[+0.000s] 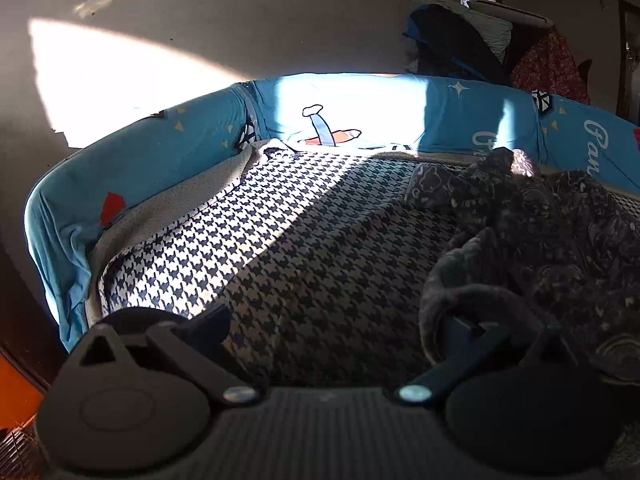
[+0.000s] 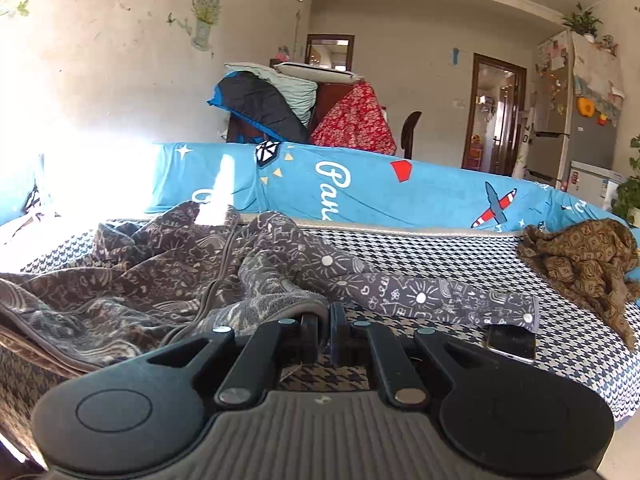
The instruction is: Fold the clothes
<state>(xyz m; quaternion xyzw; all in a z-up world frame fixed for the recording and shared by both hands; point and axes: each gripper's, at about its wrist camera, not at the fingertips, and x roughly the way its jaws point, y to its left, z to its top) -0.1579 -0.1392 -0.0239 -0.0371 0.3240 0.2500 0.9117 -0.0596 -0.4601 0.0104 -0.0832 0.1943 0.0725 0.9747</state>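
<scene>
A grey fleece garment with white doodle print (image 2: pixel 168 276) lies crumpled on the houndstooth sheet (image 2: pixel 460 252), one sleeve (image 2: pixel 432 296) stretched out to the right. My right gripper (image 2: pixel 325 320) is shut, pinching a folded edge of this garment at its fingertips. In the left wrist view the same garment (image 1: pixel 540 232) is heaped at the right. My left gripper (image 1: pixel 336 324) stands wide open over the sheet (image 1: pixel 280 240), with nothing between its fingers. The garment's fleecy edge rests against its right finger (image 1: pixel 460 328).
A brown patterned garment (image 2: pixel 580 264) lies bunched at the bed's far right. A dark phone-like slab (image 2: pixel 510 342) sits on the sheet near the sleeve end. A blue printed bolster (image 2: pixel 360 188) runs along the bed's far side, also the blue bolster (image 1: pixel 160 148).
</scene>
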